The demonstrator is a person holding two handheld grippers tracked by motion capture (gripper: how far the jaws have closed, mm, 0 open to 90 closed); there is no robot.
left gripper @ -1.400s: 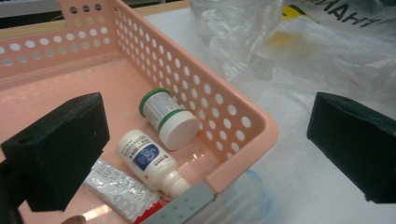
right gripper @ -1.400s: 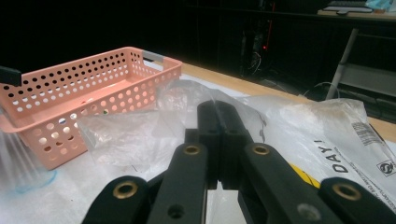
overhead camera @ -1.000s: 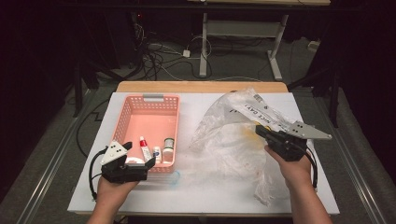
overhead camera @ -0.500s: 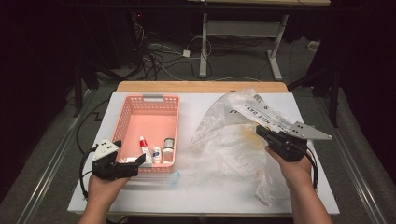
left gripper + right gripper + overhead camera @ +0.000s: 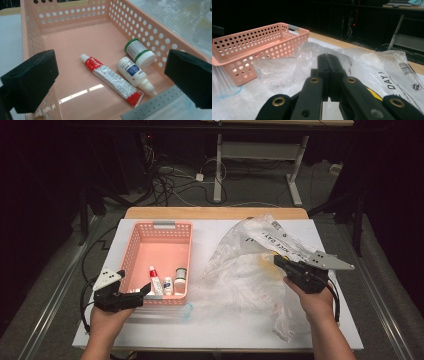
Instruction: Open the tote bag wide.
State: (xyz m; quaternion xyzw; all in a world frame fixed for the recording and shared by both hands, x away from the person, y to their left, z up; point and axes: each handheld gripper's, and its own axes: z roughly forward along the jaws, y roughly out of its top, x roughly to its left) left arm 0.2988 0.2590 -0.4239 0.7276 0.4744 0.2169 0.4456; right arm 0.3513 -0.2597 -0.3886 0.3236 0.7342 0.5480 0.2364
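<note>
Between right gripper jaws: crumpled clear plastic bag.

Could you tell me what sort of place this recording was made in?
Probably a lab or workshop bench set up for recording: a white table stands in a dark room, loose cables trail over the floor behind, and another desk's metal legs rise beyond.

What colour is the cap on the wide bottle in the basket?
Green cap, clearest in the left gripper view.
</note>
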